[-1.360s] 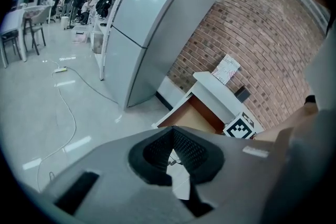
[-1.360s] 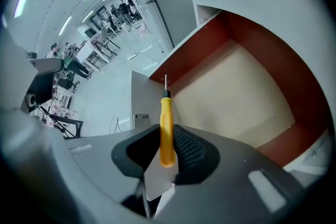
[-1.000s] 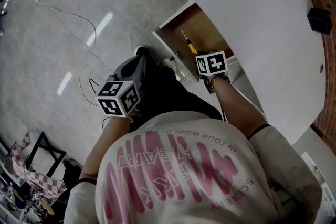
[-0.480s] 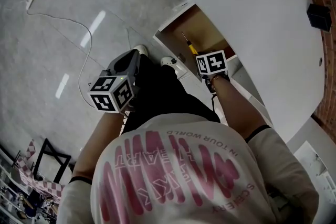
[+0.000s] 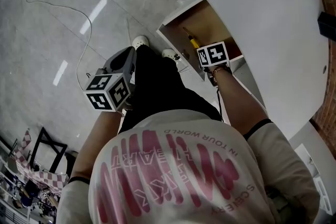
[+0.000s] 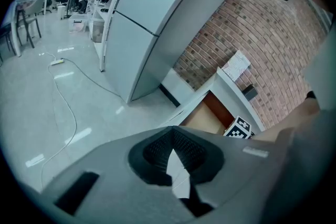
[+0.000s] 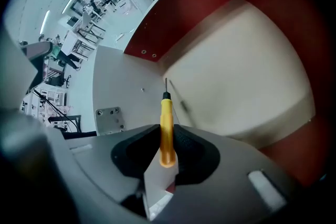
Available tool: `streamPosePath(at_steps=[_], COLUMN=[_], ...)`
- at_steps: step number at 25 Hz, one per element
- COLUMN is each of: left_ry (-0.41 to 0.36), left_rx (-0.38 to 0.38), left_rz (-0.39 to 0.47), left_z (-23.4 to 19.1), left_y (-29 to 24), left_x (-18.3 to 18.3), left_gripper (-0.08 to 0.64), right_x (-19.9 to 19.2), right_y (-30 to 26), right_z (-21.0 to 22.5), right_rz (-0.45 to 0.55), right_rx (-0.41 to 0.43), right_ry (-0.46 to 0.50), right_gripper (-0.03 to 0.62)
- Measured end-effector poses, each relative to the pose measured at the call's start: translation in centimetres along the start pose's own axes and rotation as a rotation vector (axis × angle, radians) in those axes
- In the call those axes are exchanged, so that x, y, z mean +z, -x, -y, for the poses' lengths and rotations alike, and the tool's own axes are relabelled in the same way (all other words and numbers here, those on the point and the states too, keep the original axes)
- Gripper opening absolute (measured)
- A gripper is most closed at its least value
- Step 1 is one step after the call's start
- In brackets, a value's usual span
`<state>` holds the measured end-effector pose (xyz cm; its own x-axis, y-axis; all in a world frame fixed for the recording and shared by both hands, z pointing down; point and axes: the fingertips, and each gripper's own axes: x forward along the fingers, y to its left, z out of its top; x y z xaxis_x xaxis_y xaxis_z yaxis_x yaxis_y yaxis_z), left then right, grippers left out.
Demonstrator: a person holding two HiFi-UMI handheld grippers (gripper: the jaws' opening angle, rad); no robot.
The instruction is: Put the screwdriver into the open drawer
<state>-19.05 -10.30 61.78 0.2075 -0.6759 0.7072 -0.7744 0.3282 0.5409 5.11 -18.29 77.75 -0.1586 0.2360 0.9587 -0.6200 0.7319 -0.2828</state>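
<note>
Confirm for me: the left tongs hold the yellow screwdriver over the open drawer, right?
Not the left: the right tongs hold the yellow screwdriver over the open drawer, as the right gripper view shows. The left tongs hold nothing.

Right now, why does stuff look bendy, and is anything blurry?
Left gripper view: the wide lens bends the tall grey cabinet, corners go dark; right gripper view: the yellow-handled screwdriver is sharp, the open wooden drawer behind it softer; head view: bright streaks glare on the shiny grey floor.
</note>
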Motion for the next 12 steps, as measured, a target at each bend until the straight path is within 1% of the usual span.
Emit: streamPosePath(at_steps=[6,12], left_ry=[0.024,0.030], left_rx=[0.021,0.083], left_rz=[-0.013,0.085], left_z=[-0.7,-2.8], left_y=[-0.6,0.0], left_x=[-0.6,1.6], left_gripper=[0.003,0.003], right_x=[0.4,1.3], right_y=[-1.2,-2.0], right_z=[0.1,-0.6], right_rz=[-0.036,-0.041], right_rx=[0.020,0.040], right_ry=[0.024,0.047], right_gripper=[0.095,0.095])
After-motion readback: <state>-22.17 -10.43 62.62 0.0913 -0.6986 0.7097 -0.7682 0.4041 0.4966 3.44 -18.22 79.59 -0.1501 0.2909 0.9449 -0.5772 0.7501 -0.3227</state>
